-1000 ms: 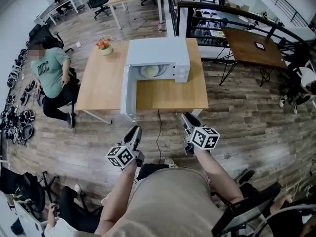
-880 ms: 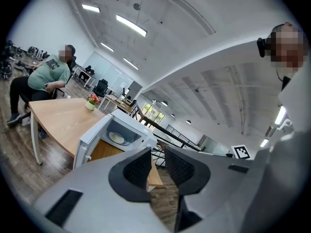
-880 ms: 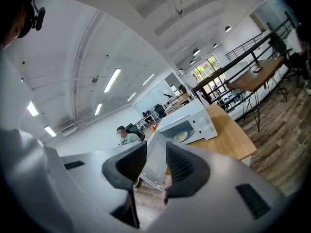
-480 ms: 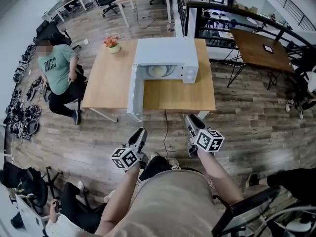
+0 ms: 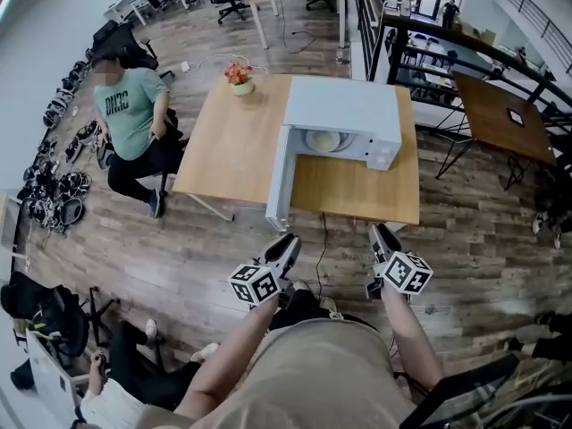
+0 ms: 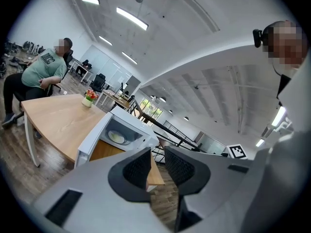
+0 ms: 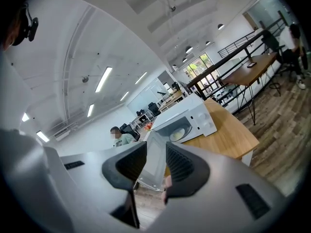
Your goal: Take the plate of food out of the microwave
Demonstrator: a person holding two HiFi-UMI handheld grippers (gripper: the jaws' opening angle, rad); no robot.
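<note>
The head view alone takes in both grippers at once: the left gripper point(image 5: 287, 241) and right gripper point(image 5: 383, 233) are held over the floor, short of the surface's point(image 5: 231, 146) near edge. The microwave point(image 5: 347, 113) stands ahead of them, well apart, slightly nearer the right gripper's line. Its door point(image 5: 278, 182) is swung open toward the left gripper's side.

Only the gripper views settle the jaws. In the left gripper view the jaws stand a narrow gap apart with nothing between them, so the gripper point(image 6: 158, 165) is open and empty. The right gripper point(image 7: 156, 165) is the same: jaws parted, nothing clamped, with the distant door merely seen through the gap.

The left gripper view adds a flower pot point(image 6: 88, 97) and a seated person point(image 6: 44, 72) far off to that gripper's left. The right gripper view shows the microwave's knobs point(image 7: 210, 123).

The plate point(image 5: 323, 139) is inside the cavity, ahead of both grippers. It is round, so it has no long axis, and it lies flat, face up. The cavity mouth faces the grippers. The food on it is pale; what kind cannot be told.
</note>
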